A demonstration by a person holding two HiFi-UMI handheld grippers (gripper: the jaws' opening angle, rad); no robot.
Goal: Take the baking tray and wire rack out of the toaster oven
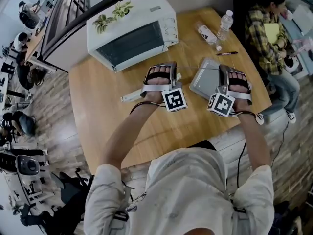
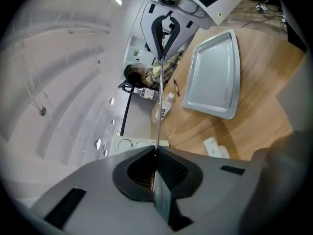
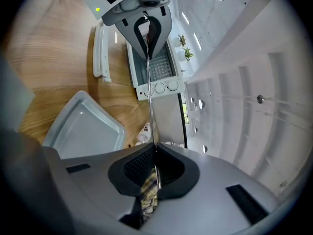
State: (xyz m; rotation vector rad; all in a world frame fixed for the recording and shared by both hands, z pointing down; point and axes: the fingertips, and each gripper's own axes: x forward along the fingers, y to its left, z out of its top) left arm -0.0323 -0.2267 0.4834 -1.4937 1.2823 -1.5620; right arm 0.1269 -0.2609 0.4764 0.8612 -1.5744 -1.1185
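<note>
- The toaster oven [image 1: 132, 31] stands at the far left of the table [image 1: 98, 106]. From the head view its glass door looks closed, and two small plants [image 1: 112, 14] sit on top.
- In the right gripper view I see a grid pattern [image 3: 161, 70] behind the oven glass. I cannot say for sure that it is the wire rack.
- A white strip [image 1: 131, 96] lies flat on the wood in front of the oven, just left of my left hand.
- My left gripper [image 2: 156, 152] has its jaws clenched tip to tip. A thin wire [image 2: 159, 106] comes out of the tips, and I cannot tell what the wire belongs to.
- The wire runs straight across to the other gripper, so the two grippers face each other over the table.
- The baking tray [image 1: 203, 82] is out of the oven. It lies right way up on the table, well apart from the oven and just beside my right hand. The wire crosses above its far end.
- My right gripper [image 3: 156, 145] is clenched as well, with the same wire running into its tips.
- Beyond the tray, one bottle [image 1: 208, 33] lies on its side and another bottle [image 1: 225, 24] stands upright near the far edge. A pen [image 1: 226, 53] lies between them and the tray.
- A seated person [image 1: 266, 28] in a plaid shirt is at the table's far right corner.
</note>
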